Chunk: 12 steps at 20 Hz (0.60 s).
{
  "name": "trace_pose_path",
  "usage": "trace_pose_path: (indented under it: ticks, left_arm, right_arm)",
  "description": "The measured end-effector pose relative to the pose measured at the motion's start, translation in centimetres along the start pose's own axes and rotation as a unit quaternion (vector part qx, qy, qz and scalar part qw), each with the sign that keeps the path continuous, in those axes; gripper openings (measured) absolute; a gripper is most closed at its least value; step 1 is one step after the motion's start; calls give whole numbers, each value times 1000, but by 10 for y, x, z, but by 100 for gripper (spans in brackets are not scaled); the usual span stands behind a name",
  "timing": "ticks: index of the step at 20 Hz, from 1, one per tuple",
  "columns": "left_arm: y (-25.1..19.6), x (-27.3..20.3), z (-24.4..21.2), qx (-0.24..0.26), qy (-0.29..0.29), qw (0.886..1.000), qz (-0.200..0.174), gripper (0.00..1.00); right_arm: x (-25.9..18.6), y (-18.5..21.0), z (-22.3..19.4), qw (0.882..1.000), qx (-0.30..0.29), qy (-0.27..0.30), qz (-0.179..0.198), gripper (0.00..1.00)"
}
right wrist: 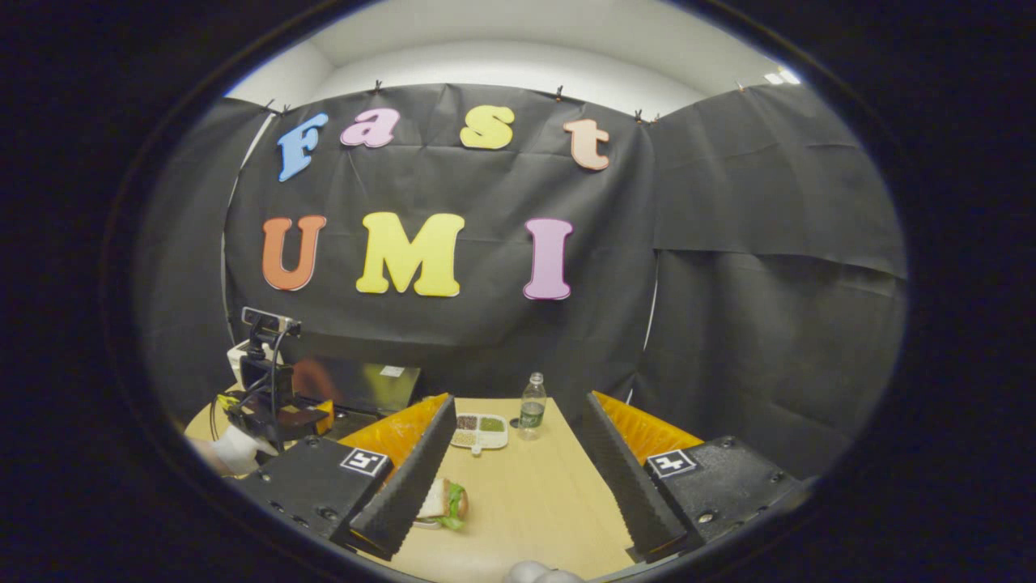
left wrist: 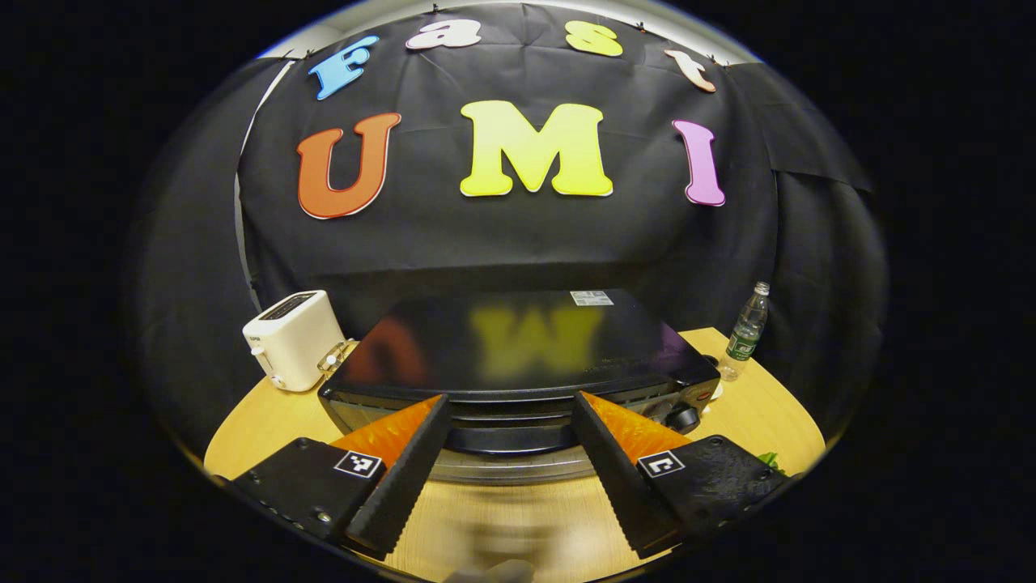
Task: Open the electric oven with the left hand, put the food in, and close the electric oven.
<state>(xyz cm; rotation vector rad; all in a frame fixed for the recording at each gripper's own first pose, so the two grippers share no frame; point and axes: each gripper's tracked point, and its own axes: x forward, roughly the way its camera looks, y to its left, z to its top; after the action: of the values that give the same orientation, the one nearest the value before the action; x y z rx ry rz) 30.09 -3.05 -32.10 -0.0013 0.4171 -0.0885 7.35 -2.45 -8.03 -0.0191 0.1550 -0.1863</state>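
While electric oven (left wrist: 518, 356) sits shut mid-desk (left wrist: 753, 413), left claw (left wrist: 511, 461) spread wide, straddling the door handle (left wrist: 510, 437); could slip off. Right claw (right wrist: 518, 478) apart, beside sandwich (right wrist: 443, 502).

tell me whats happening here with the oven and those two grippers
A person holds a gripper in each hand at a wooden table. The left gripper is right up at the front of the black electric oven, jaws open on either side of the handle area, not yet gripping; the door looks closed. The right gripper hangs open over the table, with a sandwich lying beside its left finger. A toaster stands left of the oven, a water bottle to its right.
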Motion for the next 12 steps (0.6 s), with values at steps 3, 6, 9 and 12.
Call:
trace_pose_path:
  ticks: [3, 6, 9, 12]
  left_arm:
    - [-1, -13, -9, -2, 3, 1000, 0, 99]
    - [-3, -30, -24, -3, 10, 1000, 1, 99]
    - [-3, -49, -43, -3, 19, 1000, 3, 99]
    - [-4, -68, -74, -8, 40, 999, 6, 99]
  right_arm:
    - [-2, 2, -5, 1000, -5, 3, 7, 100]
    - [-6, 5, -9, 1000, -14, 3, 17, 100]
    - [-11, 8, -18, 999, -21, 5, 27, 100]
    - [-17, 9, -30, 999, -22, 14, 34, 100]
